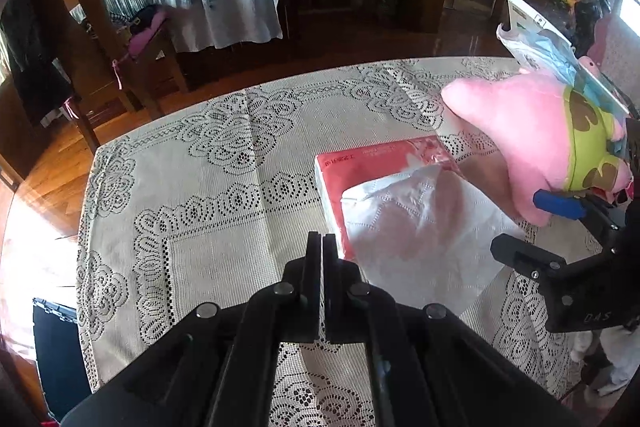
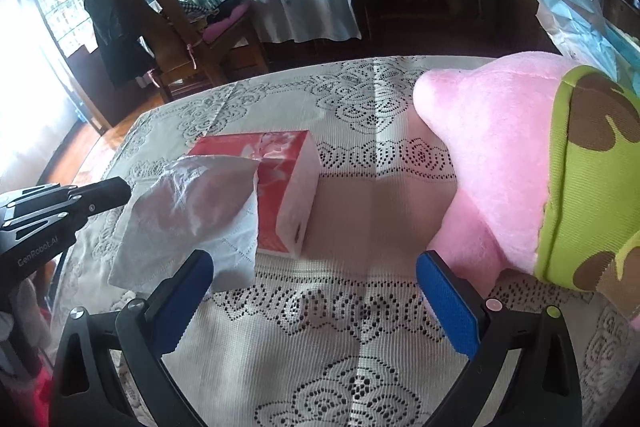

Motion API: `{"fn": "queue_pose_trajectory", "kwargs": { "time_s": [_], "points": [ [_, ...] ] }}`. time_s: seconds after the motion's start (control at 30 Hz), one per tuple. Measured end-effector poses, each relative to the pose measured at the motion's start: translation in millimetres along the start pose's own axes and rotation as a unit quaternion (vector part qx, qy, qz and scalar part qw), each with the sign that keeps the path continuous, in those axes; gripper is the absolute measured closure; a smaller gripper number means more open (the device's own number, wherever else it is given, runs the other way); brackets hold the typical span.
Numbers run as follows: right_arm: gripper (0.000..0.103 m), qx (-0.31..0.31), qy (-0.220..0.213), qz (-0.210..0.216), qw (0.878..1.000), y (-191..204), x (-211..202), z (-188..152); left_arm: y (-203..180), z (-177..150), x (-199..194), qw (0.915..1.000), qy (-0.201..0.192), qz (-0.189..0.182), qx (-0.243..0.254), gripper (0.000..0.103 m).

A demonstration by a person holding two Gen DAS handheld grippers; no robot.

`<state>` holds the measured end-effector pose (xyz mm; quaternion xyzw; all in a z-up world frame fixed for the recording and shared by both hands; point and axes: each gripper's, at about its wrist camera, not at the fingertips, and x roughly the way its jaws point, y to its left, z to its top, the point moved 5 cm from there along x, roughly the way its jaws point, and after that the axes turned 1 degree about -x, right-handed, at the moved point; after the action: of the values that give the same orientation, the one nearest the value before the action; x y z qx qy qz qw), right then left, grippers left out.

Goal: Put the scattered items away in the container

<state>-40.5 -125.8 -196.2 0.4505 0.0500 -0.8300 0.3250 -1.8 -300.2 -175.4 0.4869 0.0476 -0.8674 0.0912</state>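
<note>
A red tissue pack [image 1: 376, 163] [image 2: 280, 179] lies on the lace-covered table with a white tissue [image 1: 420, 227] [image 2: 192, 219] pulled out of it. A pink star plush in green shorts [image 1: 540, 131] [image 2: 520, 155] lies to its right, with a clear plastic packet [image 1: 560, 43] [image 2: 568, 7] behind it. My left gripper [image 1: 322, 247] [image 2: 120, 189] is shut and empty, just left of the tissue. My right gripper [image 2: 316, 291] is open with blue pads [image 2: 448, 303], empty, between the tissue and the plush; it also shows in the left wrist view [image 1: 532, 223].
The white lace tablecloth [image 1: 224, 187] [image 2: 360, 347] covers the table to its edges. A wooden chair [image 2: 180, 39] with a pink cushion stands beyond the far edge. A cloth-draped table [image 1: 208, 3] and dark cabinets stand further back. No container shows.
</note>
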Motion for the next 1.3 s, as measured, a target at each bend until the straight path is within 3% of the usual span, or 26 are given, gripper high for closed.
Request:
{"fn": "queue_pose_trajectory", "kwargs": {
  "time_s": [0.23,0.67,0.8,0.87,0.97,1.07,1.17,1.23,1.3],
  "points": [
    [0.000,-0.022,-0.018,-0.002,1.000,10.0,-12.1,2.7,0.2,-0.9,-10.4,0.9982,-0.004,-0.045,-0.041,0.102],
    [0.000,-0.029,-0.066,0.095,0.993,75.3,-14.1,2.0,-8.8,7.0,-30.2,0.9875,0.007,-0.126,-0.094,0.102],
    [0.000,-0.020,-0.102,0.093,0.990,82.6,-18.9,6.2,-14.5,7.0,-37.2,0.9898,-0.008,-0.118,-0.080,0.102],
    [0.000,0.003,-0.133,0.069,0.989,75.1,-26.0,8.8,-11.8,9.0,-43.2,0.9870,-0.013,-0.134,-0.088,0.100],
    [0.000,0.031,-0.146,0.108,0.983,67.3,-32.1,12.4,-2.8,9.2,-41.9,0.9858,-0.008,-0.133,-0.103,0.099],
    [0.000,0.009,-0.147,0.109,0.983,71.8,-36.7,13.1,5.3,6.8,-37.2,0.9797,0.005,-0.152,-0.130,0.083],
    [0.000,0.008,-0.135,0.090,0.987,66.5,-35.9,10.9,13.3,5.2,-34.3,0.9783,0.003,-0.145,-0.148,0.060],
    [0.000,0.007,-0.127,0.078,0.989,62.9,-35.4,9.4,19.2,5.4,-32.2,0.9774,0.004,-0.140,-0.158,0.020],
    [0.000,0.006,-0.119,0.065,0.991,59.4,-34.9,7.9,20.9,6.4,-31.3,0.9799,0.001,-0.129,-0.152,0.001]
  ]
}}
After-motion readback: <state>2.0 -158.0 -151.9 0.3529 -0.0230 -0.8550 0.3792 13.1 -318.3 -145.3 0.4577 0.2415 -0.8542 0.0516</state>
